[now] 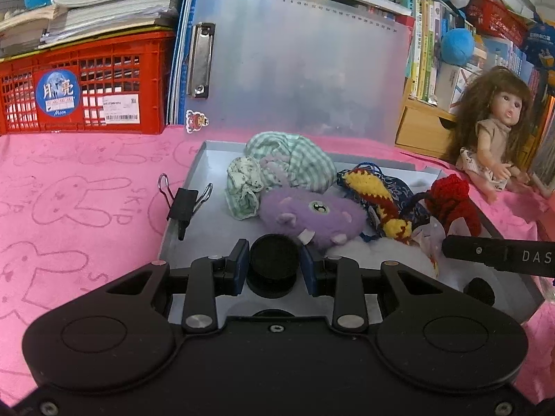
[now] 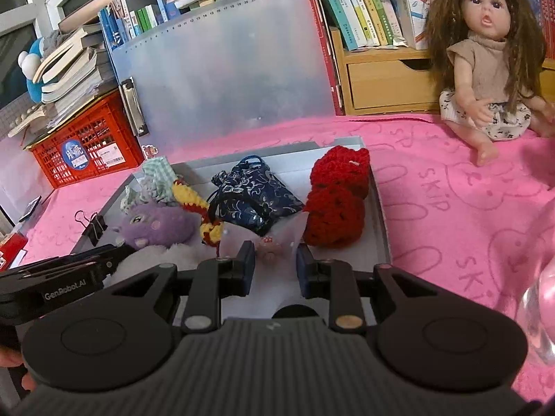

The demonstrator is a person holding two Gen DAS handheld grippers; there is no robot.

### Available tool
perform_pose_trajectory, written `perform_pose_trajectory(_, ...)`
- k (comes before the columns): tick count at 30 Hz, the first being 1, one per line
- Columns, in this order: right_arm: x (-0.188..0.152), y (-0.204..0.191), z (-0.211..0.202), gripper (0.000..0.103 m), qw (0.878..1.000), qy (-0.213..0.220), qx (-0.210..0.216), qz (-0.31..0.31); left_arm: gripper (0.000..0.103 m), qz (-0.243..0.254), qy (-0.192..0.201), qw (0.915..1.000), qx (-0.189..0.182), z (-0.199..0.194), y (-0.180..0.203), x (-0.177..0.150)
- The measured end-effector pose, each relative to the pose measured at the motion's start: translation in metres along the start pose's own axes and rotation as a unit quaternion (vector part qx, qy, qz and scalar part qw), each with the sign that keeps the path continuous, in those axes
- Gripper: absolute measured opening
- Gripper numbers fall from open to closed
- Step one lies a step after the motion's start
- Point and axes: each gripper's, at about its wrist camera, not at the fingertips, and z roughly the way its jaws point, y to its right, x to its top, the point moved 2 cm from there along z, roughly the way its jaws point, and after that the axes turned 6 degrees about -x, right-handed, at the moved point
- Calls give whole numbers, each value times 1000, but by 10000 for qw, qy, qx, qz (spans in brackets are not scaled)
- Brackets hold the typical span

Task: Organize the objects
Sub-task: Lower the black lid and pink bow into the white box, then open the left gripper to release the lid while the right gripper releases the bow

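Observation:
A shallow grey tray (image 1: 194, 187) lies on the pink cloth and holds a purple plush (image 1: 312, 213), a green checked cloth bundle (image 1: 295, 159), a yellow-red crochet piece (image 1: 378, 201), a dark blue pouch (image 2: 256, 194) and a red crochet item (image 2: 336, 201). My left gripper (image 1: 274, 260) is shut on a black round cap (image 1: 274, 260) just above the tray's near end. My right gripper (image 2: 274, 267) is open over the tray's near edge, above a small translucent bag (image 2: 274, 242). The right gripper's finger also shows in the left wrist view (image 1: 499, 254).
A black binder clip (image 1: 184, 204) sits on the tray's left rim. A frosted clipboard (image 1: 298, 62) stands behind the tray. A red crate (image 1: 86, 86) with books is at the back left. A doll (image 2: 485, 62) sits at the right. A clear glass object (image 2: 541, 284) is at the far right.

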Motion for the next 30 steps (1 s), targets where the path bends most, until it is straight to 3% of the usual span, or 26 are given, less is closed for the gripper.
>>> perform_pose_trajectory(8,-10,0,1,30,10000,-31,-7,-90,30,110,51,9999,41,0,3,-3)
perform_pose_trajectory(15,-13,-5,-2,37,9997,96,-63,-218,33,157,37,9998,122,1,5,-2)
perform_pose_trajectory(18,-14,-6,-4,52,9997,128,-77,-199,38,195,22,9998,105,1,7,-3)
perform_pose_trajectory(21,-15,-8,-9,58,9994,208,-114,-258,45,258,6,9996,105,-2,11,-3)
perform_pose_trajectory(23,-15,-9,-12,62,9992,247,-150,-283,66,307,35,9993,226,-5,12,-3)
perform_pose_trajectory(24,-15,-9,-14,64,9992,249,-151,-286,70,306,62,9991,285,-7,11,-2)
perform_pose_trajectory(30,-14,-11,-28,73,9989,333,-154,-286,79,249,173,9995,100,-25,8,0)
